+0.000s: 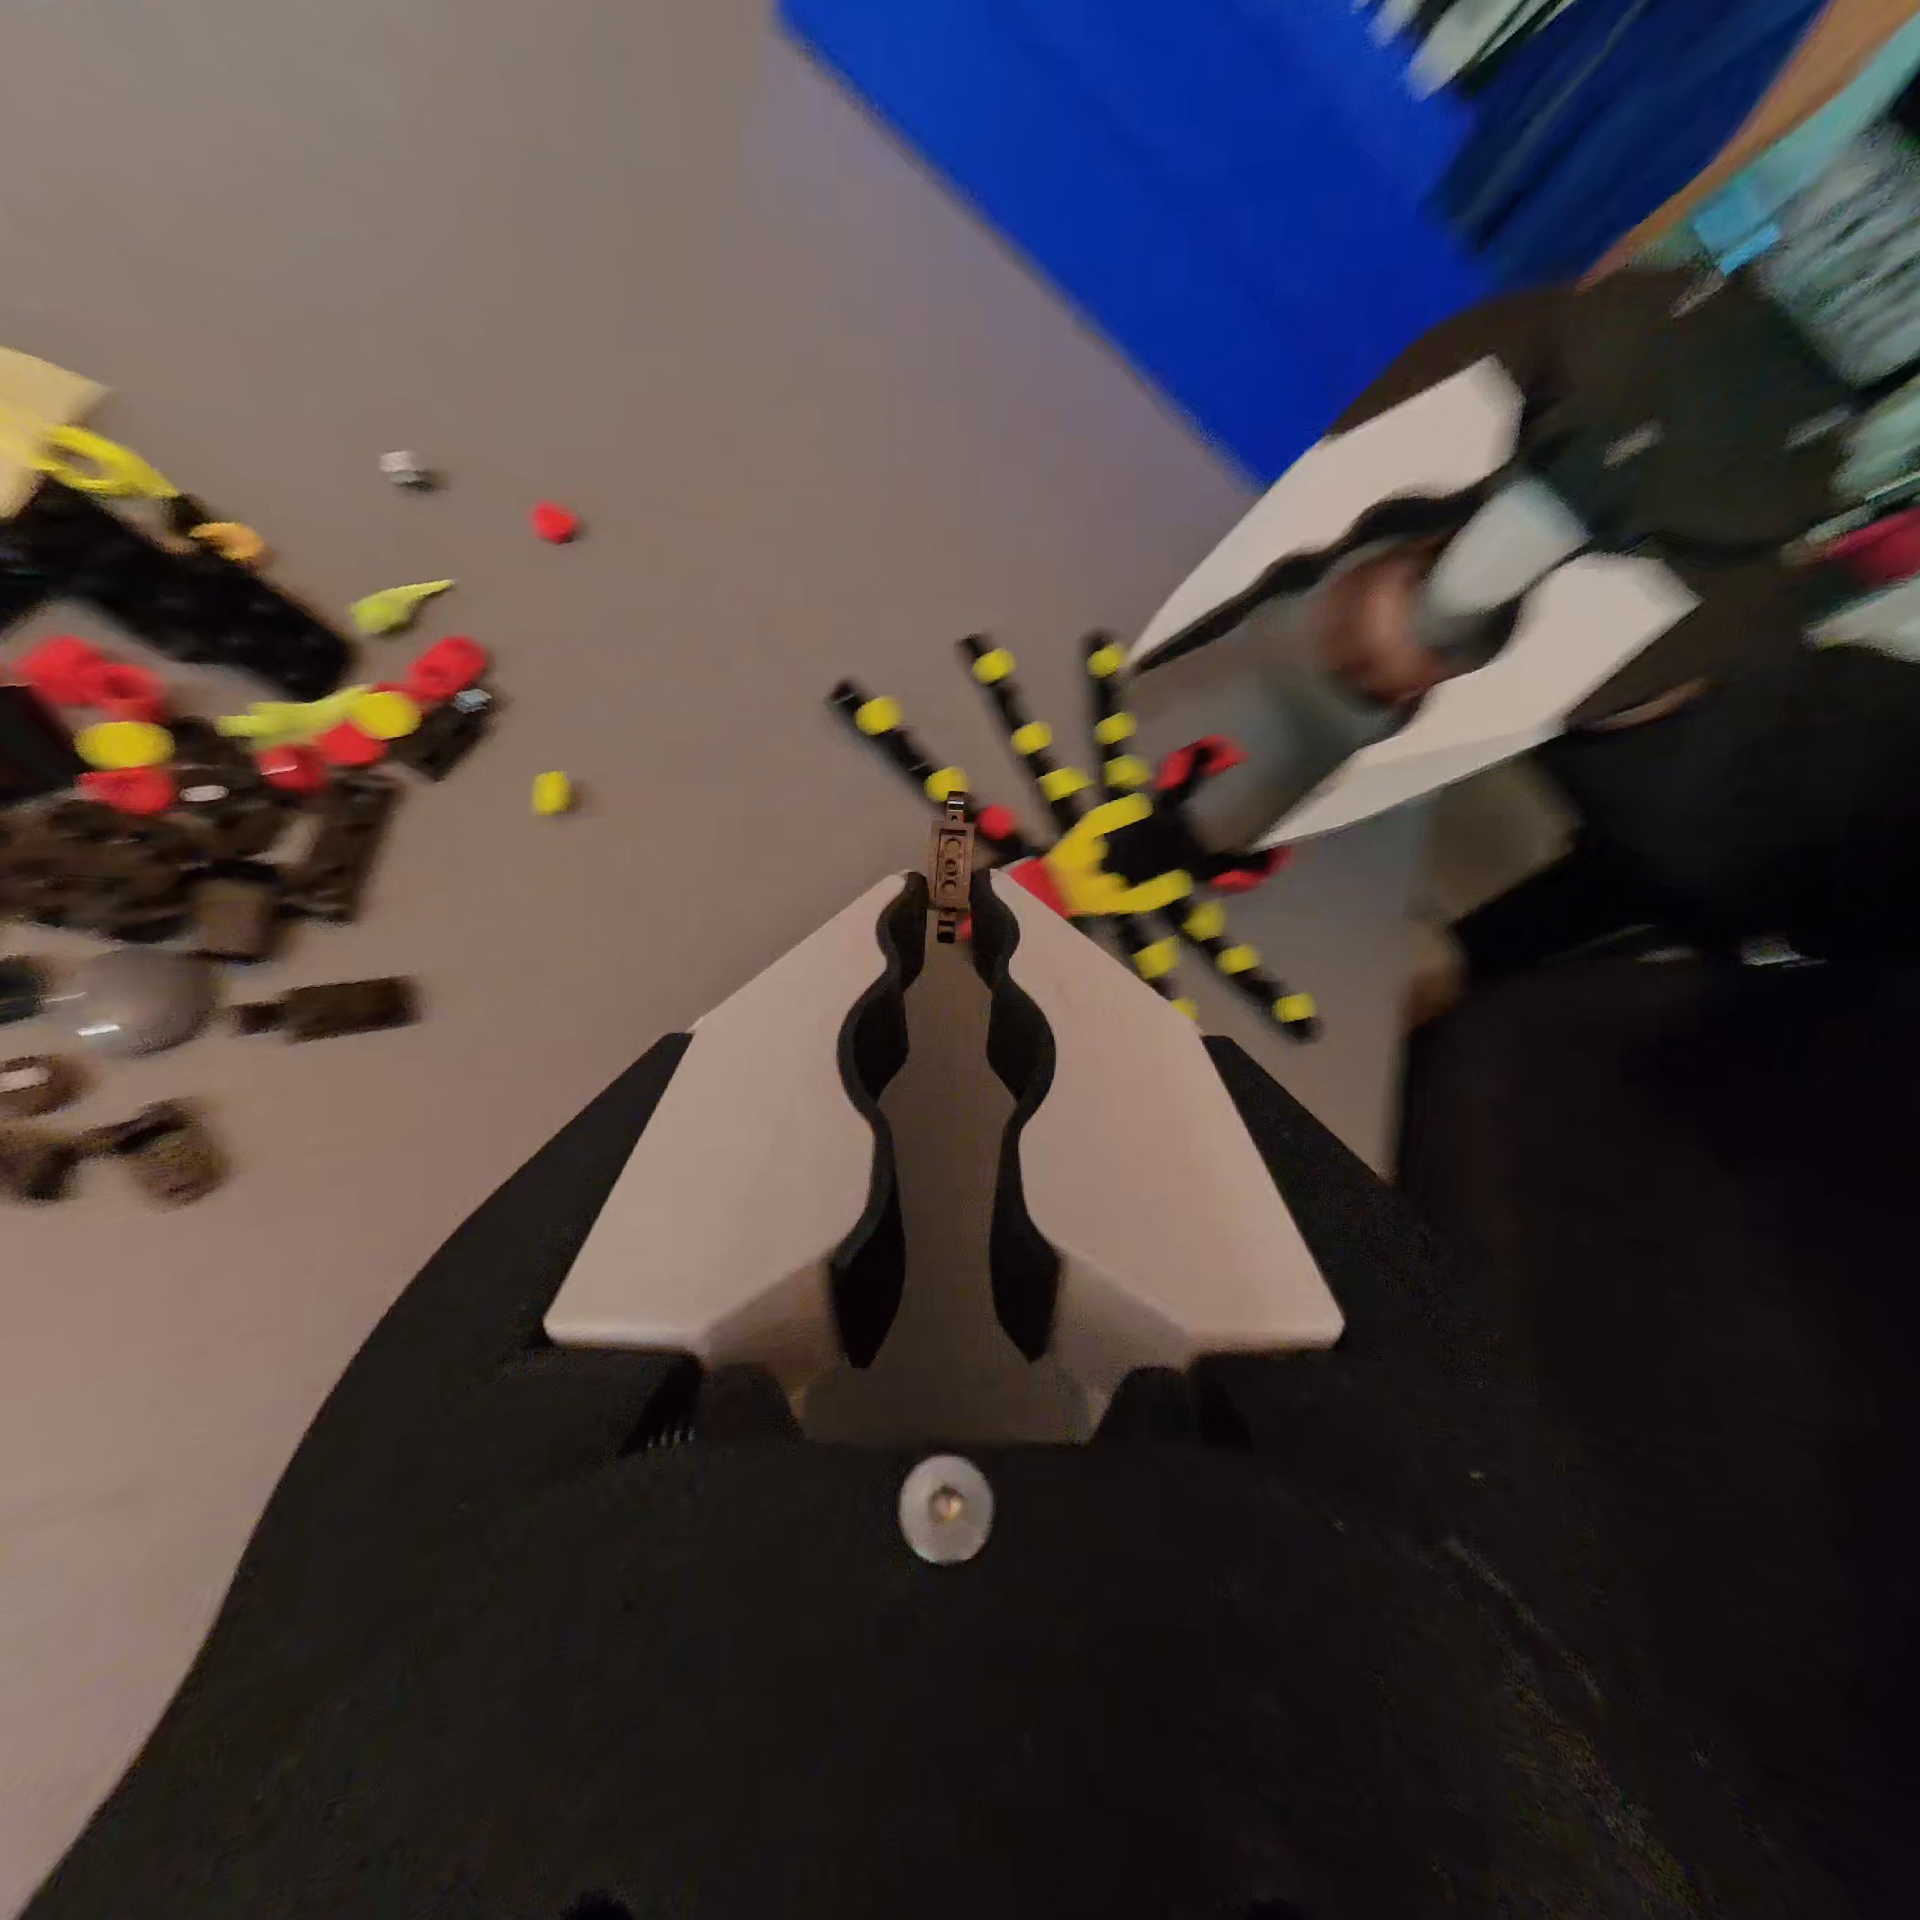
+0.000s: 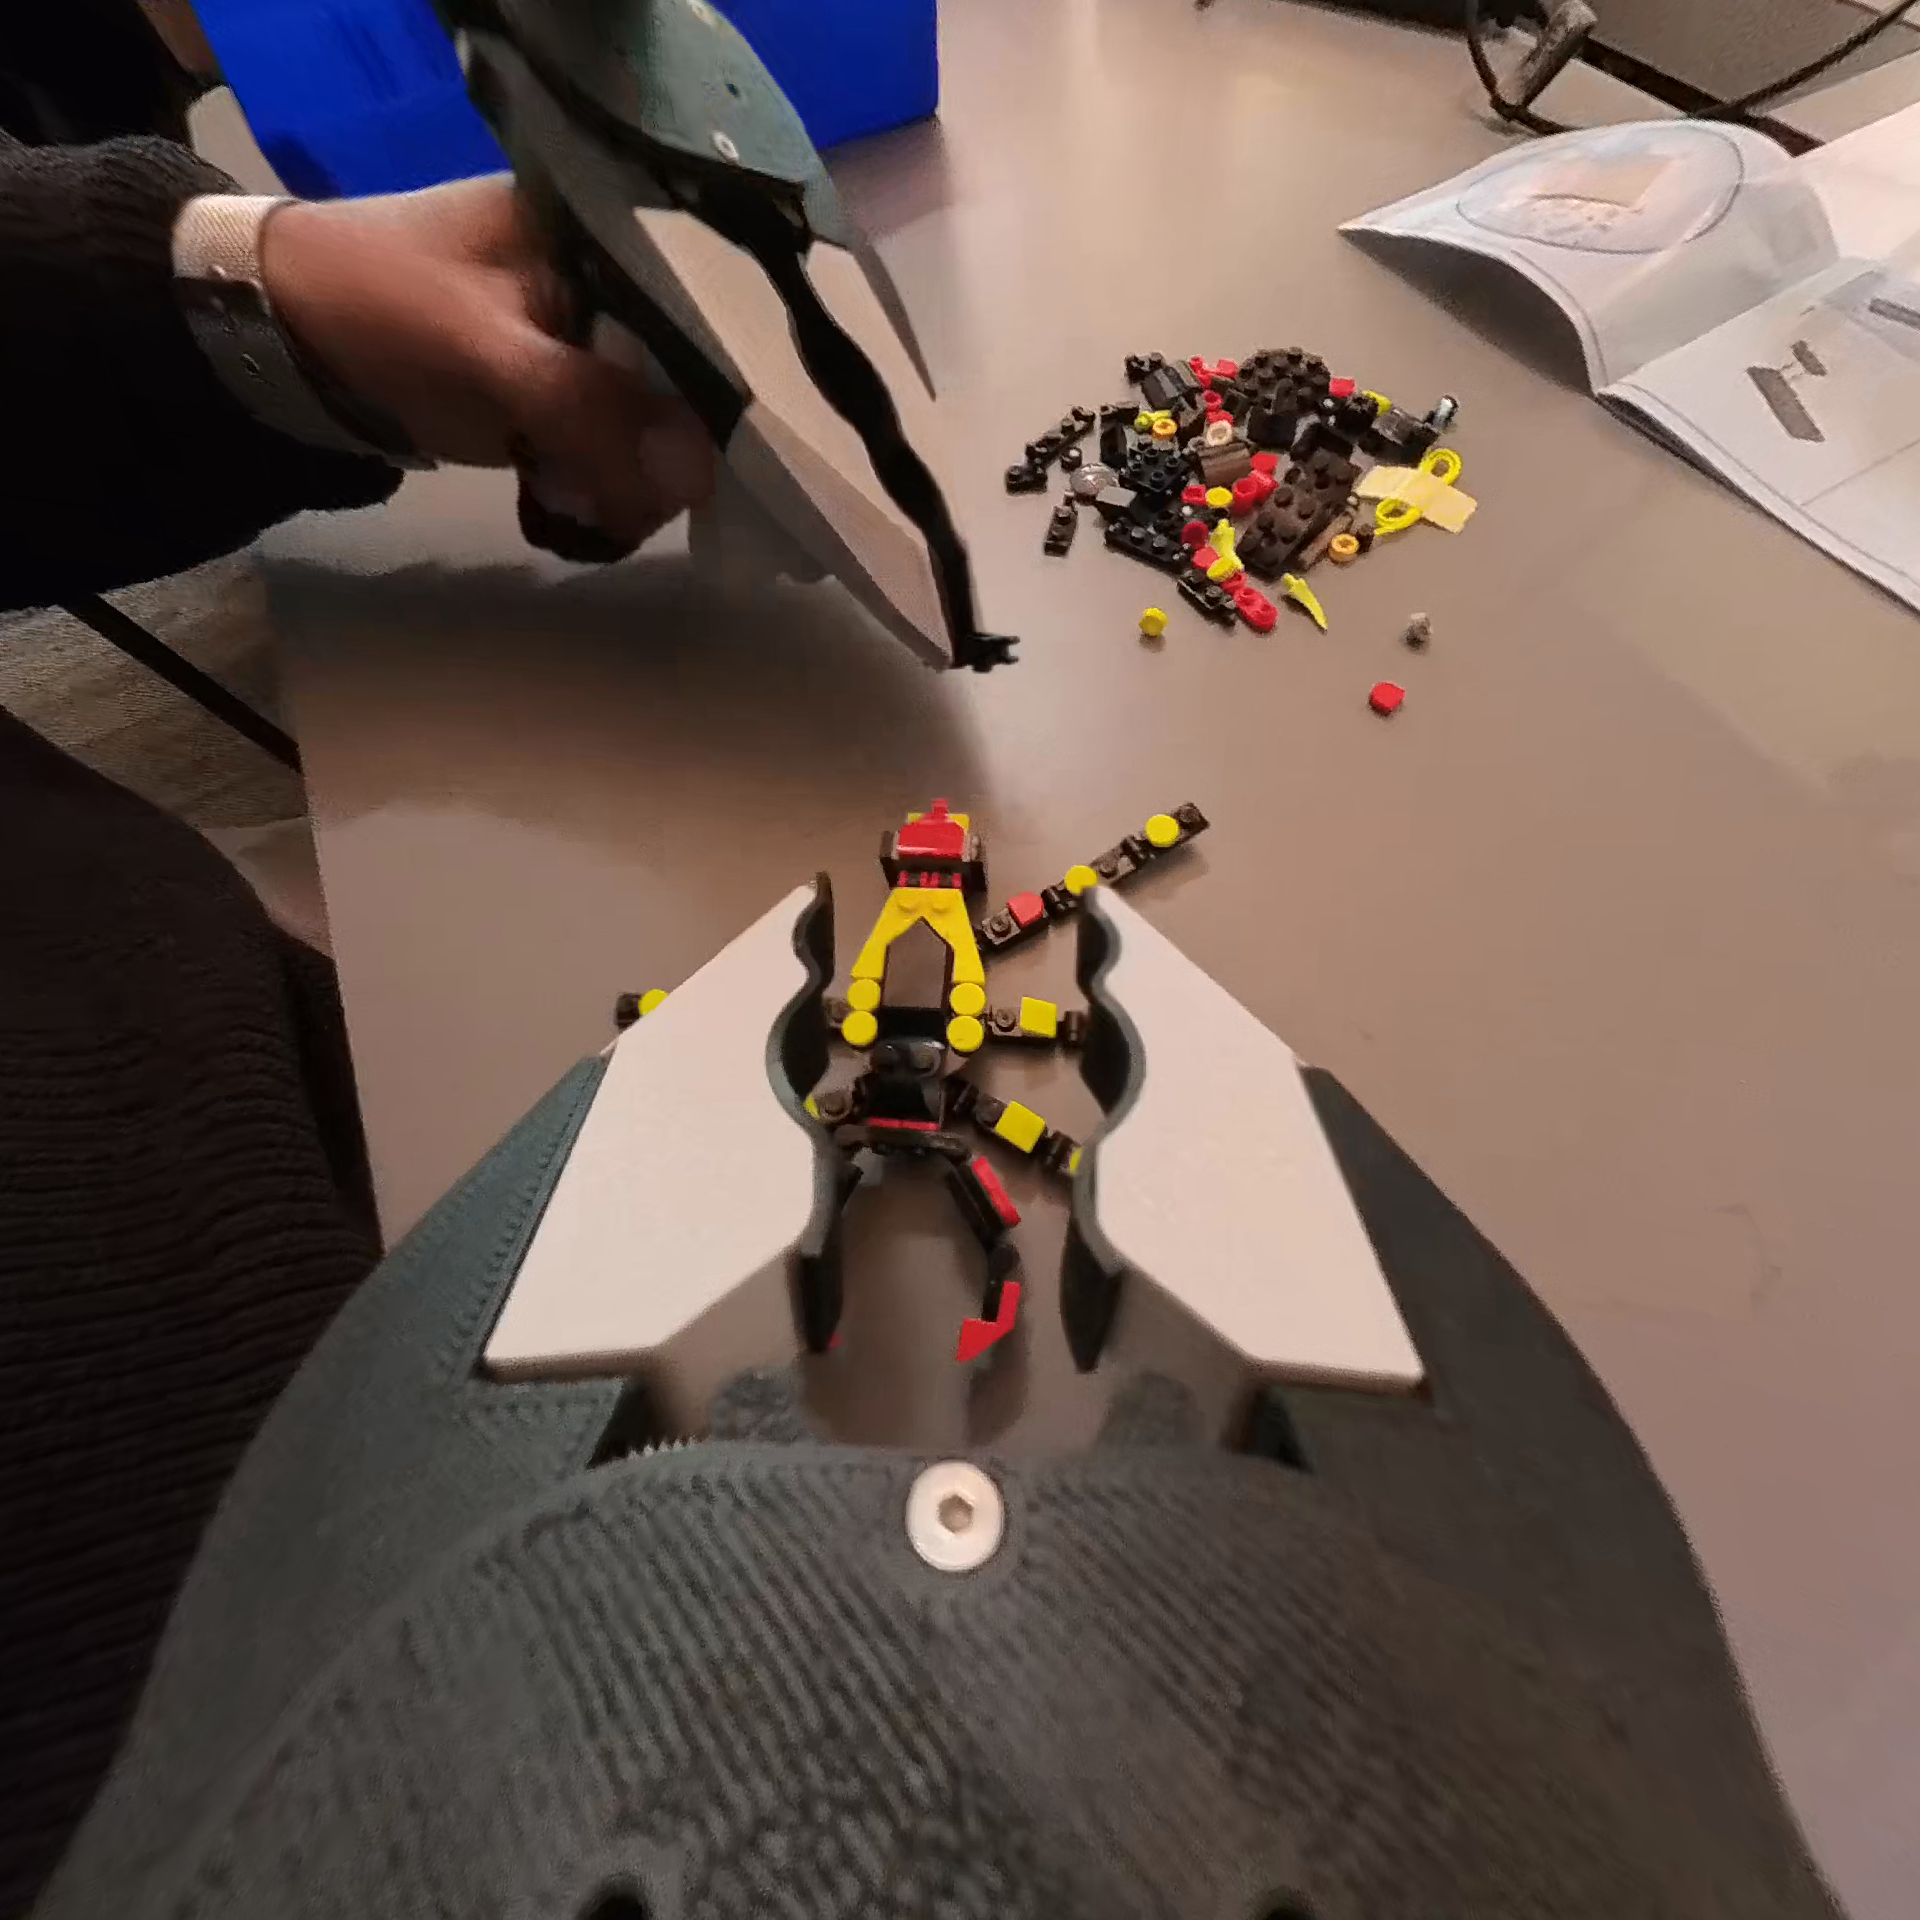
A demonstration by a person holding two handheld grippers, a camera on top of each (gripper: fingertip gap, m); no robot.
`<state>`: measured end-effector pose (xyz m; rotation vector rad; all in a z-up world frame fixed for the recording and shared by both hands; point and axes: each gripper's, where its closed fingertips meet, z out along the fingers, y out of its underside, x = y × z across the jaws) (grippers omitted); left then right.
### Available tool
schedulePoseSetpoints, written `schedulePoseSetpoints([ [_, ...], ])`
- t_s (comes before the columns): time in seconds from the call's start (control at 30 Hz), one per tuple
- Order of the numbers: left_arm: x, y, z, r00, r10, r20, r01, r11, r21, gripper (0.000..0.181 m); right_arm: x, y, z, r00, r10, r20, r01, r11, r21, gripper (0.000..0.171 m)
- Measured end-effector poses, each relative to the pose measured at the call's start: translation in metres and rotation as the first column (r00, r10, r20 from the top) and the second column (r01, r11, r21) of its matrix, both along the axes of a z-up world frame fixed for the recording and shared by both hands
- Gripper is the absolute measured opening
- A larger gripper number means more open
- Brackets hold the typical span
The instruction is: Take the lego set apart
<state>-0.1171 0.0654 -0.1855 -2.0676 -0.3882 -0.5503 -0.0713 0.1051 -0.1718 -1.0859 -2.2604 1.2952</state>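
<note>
The lego model (image 2: 914, 977) is a black, yellow and red spider-like figure lying flat on the table, with studded legs spread out; it also shows in the left wrist view (image 1: 1127, 862). My right gripper (image 2: 951, 899) is open, with one finger on each side of the model's body. My left gripper (image 1: 953, 883) is shut on a small dark lego piece (image 1: 951, 862) and holds it above the table, away from the model. In the right wrist view, the left gripper (image 2: 951, 655) hangs above and behind the model with the small piece (image 2: 987, 649) at its tip.
A pile of loose black, red and yellow pieces (image 2: 1247, 468) lies at the back right, with a few strays such as a red stud (image 2: 1385, 696). An open instruction booklet (image 2: 1714, 312) lies at the far right. A blue box (image 2: 343, 94) stands at the back left. Left tips to right tips: about 7 cm. Both grippers' tips are roughly 12 cm from the red stud (image 2: 1385, 696). My left wrist view (image 1: 550, 522) looks at it from another angle.
</note>
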Motion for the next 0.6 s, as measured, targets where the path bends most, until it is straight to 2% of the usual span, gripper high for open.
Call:
schedulePoseSetpoints([
  [0.1, 0.019, 0.003, 0.025, 0.979, -0.067, 0.193, 0.042, 0.991, 0.131, 0.006, 0.002, -0.007, 0.012, 0.997, 0.031, -0.065, -0.031, 0.999, -0.008, 0.037],
  [0.23, 0.043, 0.004, 0.039, 0.923, -0.173, 0.344, 0.105, 0.973, 0.206, 0.006, 0.006, -0.015, 0.029, 0.979, 0.078, -0.186, -0.075, 0.997, 0.024, 0.031],
  [0.33, 0.053, 0.008, 0.051, 0.865, -0.218, 0.452, 0.096, 0.956, 0.277, 0.006, 0.011, -0.020, 0.032, 0.967, 0.115, -0.228, -0.106, 0.993, 0.054, 0.026],
  [0.43, 0.059, 0.011, 0.056, 0.841, -0.238, 0.486, 0.093, 0.948, 0.304, 0.006, 0.012, -0.024, 0.030, 0.973, 0.118, -0.199, -0.114, 0.993, 0.030, 0.025],
  [0.6, 0.065, 0.011, 0.055, 0.877, -0.260, 0.403, 0.140, 0.942, 0.304, 0.005, 0.016, -0.029, 0.034, 0.993, 0.113, -0.044, -0.120, 0.968, -0.222, 0.024],
])
